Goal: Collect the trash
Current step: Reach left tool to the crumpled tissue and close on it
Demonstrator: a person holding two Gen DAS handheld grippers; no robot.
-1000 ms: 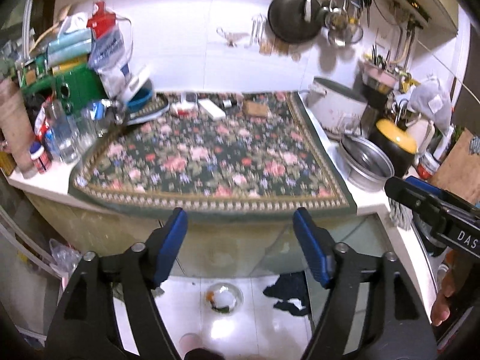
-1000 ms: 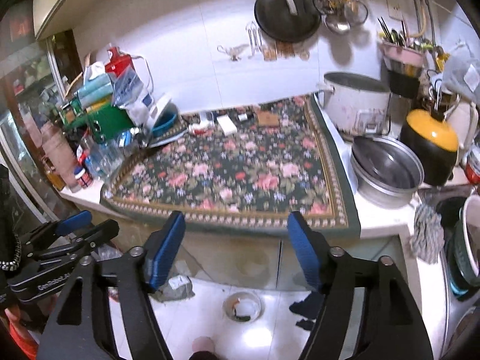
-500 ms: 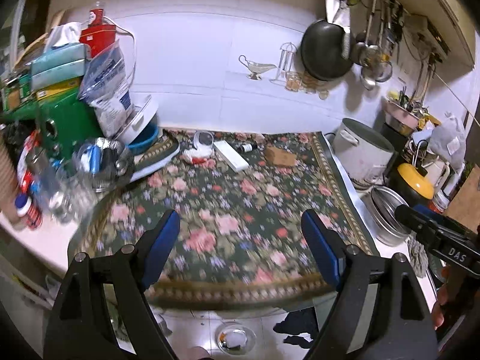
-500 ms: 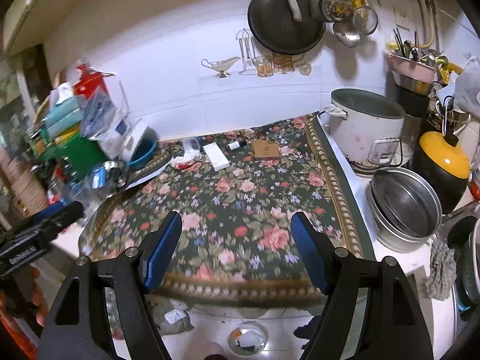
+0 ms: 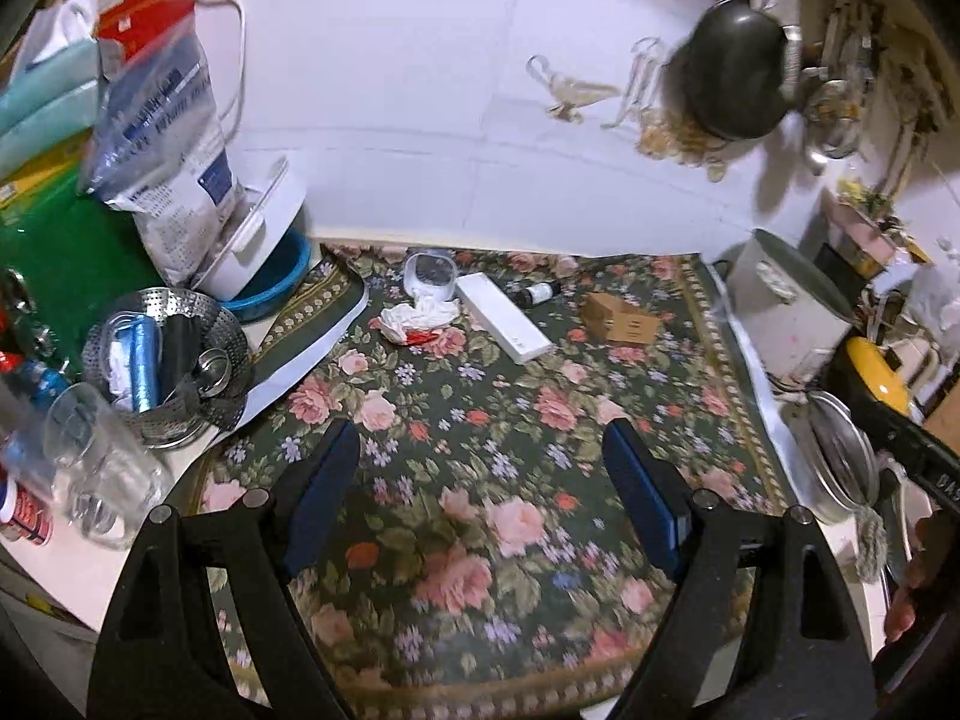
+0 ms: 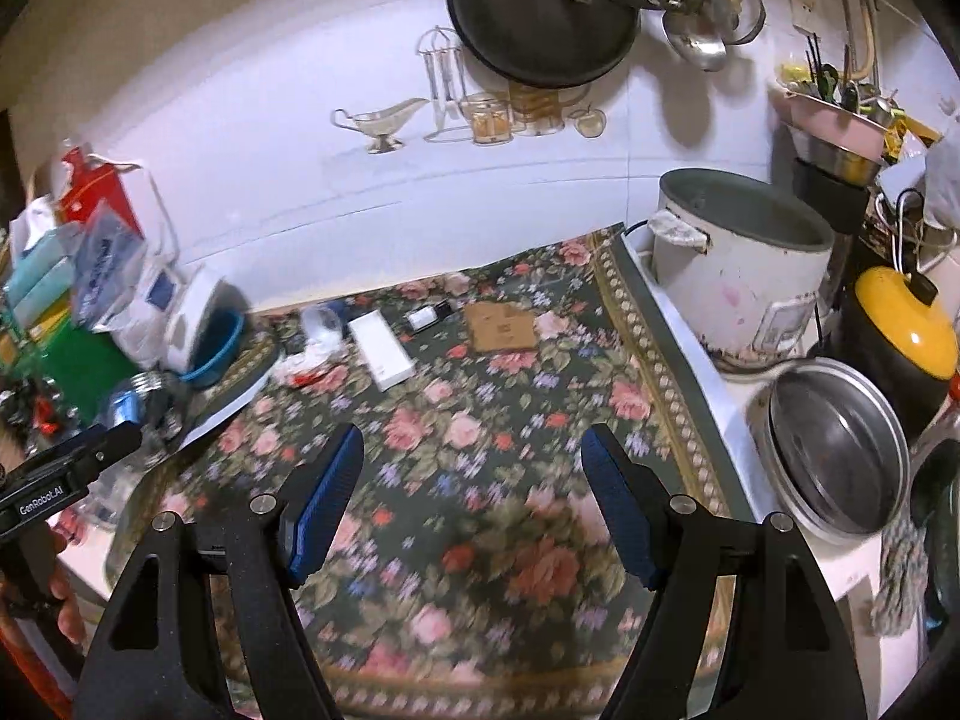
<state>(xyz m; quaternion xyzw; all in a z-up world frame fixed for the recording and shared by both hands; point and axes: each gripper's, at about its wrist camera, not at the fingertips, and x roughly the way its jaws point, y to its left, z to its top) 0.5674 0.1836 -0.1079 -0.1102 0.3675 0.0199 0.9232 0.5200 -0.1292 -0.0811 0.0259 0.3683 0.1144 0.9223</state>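
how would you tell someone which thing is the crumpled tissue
Find the floral mat on the counter and look to its far left corner. The crumpled tissue lies there, before a tipped clear cup and left of a long white box. Only it is wrinkled, with red beside it.

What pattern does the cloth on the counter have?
Pink roses on dark green cloth, clearest in the right wrist view.

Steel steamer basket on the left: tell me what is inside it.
The steamer basket holds a shiny blue roll, something white beside it, a dark item and a small metal piece. Its bottom is covered, so anything beneath them cannot be seen.
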